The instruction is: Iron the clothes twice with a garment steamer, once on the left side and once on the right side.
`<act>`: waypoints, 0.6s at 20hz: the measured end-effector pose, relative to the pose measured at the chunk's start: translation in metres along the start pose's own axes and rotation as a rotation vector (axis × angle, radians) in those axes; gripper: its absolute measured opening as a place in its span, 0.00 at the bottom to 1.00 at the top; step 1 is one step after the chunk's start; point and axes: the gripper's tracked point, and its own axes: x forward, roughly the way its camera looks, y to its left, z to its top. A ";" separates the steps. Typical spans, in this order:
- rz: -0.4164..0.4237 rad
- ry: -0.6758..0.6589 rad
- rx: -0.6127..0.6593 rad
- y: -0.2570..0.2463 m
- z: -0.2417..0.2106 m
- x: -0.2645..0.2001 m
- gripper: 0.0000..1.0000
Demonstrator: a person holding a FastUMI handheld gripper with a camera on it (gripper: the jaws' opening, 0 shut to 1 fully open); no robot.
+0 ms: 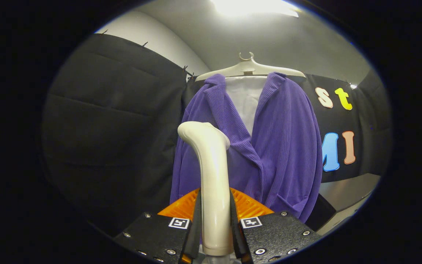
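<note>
The one view comes from a fisheye camera riding on the hand-held tongs [214,220], looking forward along the two fingers [159,234], which rise from the bottom of the view. It sits low and tilts slightly upward, so the ceiling light [255,6] shows above. Very near the lens, the cream plastic garment steamer [213,176] stands clamped between the fingers. Beyond it, fairly near and facing the camera almost squarely, hangs the purple ribbed jacket [280,146] on a pale plastic hanger [249,68]. Black cloth walls [112,121] close the scene behind and to the side; a strip of grey counter [346,190] lies beside the jacket.
</note>
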 end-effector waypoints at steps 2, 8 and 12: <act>0.012 0.046 -0.002 0.000 -0.023 -0.004 0.36; 0.030 0.128 -0.006 0.002 -0.074 -0.020 0.36; 0.046 0.165 -0.010 0.003 -0.097 -0.029 0.36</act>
